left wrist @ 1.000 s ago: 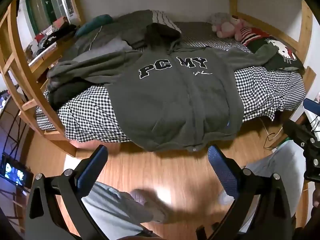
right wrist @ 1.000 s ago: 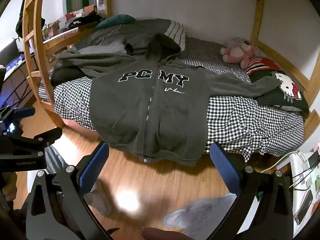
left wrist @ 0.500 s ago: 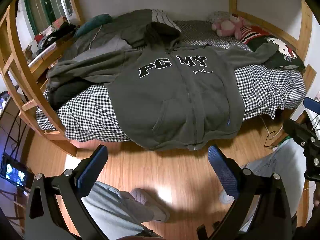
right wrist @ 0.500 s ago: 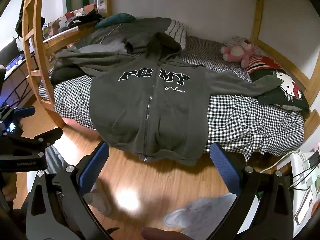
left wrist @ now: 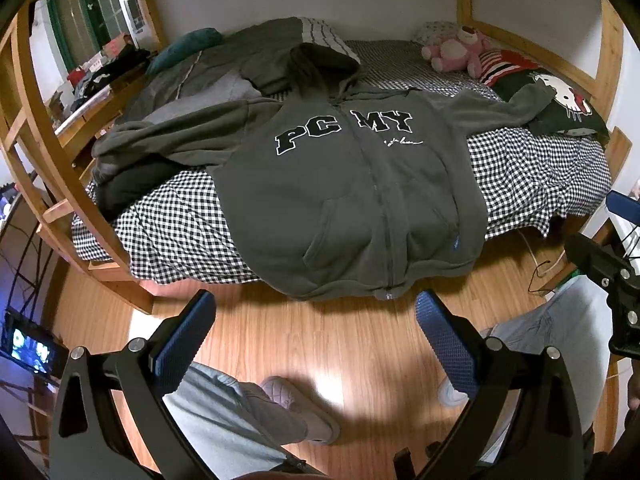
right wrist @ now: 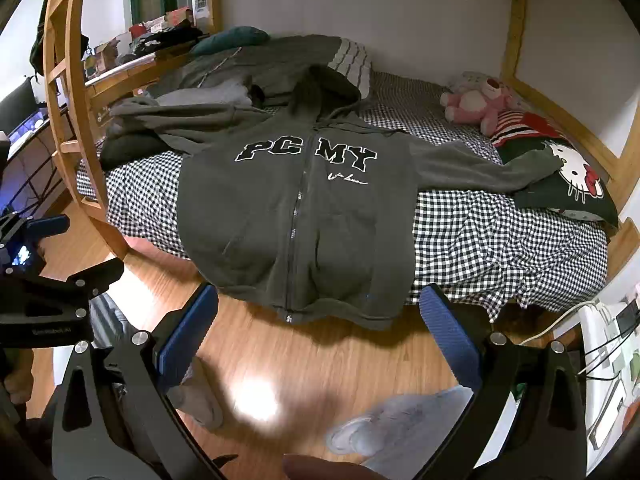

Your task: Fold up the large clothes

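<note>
A dark grey zip hoodie [left wrist: 352, 200] is lying face up and spread out on the bed [left wrist: 532, 176], its hood pointing toward the far wall and its hem [right wrist: 320, 308] hanging over the near edge of the mattress, above the wooden floor [left wrist: 320, 340]. Its long axis is running from hem to hood, straight away from both tools, while the sleeves are stretching out sideways: one sleeve [left wrist: 176, 136] toward the pile of other clothes [left wrist: 208, 80], the other sleeve [right wrist: 480, 168] reaching the cat pillow [right wrist: 568, 176]. The left gripper [left wrist: 316, 328] is hovering over the floor in front of the hem with its jaws spread wide, holding nothing. The right gripper [right wrist: 320, 328] is doing the same, also spread and empty. Both are sitting about equally near the hem and well apart from the sleeves, so each hand looks placed to take the sleeve on its own side first. A pink plush toy [left wrist: 456, 48] is resting by the far wall, clear of the hoodie.
</note>
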The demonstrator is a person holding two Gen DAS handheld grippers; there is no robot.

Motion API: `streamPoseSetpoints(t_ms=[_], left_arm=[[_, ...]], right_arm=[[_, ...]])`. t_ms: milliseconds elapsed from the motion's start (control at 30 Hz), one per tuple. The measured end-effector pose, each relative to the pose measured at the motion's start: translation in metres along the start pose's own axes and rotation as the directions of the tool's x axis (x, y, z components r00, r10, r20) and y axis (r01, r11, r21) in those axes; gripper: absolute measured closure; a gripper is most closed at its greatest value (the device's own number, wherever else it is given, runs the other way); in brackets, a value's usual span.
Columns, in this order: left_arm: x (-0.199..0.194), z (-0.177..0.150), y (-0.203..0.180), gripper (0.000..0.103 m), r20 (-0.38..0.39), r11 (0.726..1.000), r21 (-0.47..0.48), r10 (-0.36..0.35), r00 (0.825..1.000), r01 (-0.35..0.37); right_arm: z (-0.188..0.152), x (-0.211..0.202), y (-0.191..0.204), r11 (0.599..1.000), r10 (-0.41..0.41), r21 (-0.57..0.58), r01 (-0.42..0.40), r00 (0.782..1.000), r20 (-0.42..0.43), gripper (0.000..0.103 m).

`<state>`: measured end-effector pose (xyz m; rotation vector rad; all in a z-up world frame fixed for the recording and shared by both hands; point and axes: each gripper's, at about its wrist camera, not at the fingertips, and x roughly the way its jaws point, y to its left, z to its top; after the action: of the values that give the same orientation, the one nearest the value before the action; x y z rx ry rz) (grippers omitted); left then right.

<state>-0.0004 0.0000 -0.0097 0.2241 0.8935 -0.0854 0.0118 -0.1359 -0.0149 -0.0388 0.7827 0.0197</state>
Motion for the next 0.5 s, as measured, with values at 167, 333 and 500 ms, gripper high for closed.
streamPoseSetpoints(t_ms=[167, 333, 500], left_arm=[[-0.0005, 0.0012, -0.0016, 0.005, -0.001, 1.0, 0.0, 0.001, 1.0, -0.001], [-0.0006, 0.0007, -0.0017, 0.005, -0.003, 1.0, 0.002, 0.003, 1.0, -0.003], [-0.0016, 0.0011, -0.0031, 0.005, -0.001, 1.0, 0.009, 0.003, 1.0, -0.003]], right_arm=[[0.0005, 0.0007, -0.0025, 1.0, 0.002, -0.002, -0.002, 1.0, -0.001, 0.003], [-0.0003, 0.0013, -0.0015, 1.0, 0.0, -0.005, 0.0, 1.0, -0.004, 0.003], [-0.0005, 0.0027, -0.001, 1.0, -0.001, -0.005, 0.001, 1.0, -0.006, 0.003]])
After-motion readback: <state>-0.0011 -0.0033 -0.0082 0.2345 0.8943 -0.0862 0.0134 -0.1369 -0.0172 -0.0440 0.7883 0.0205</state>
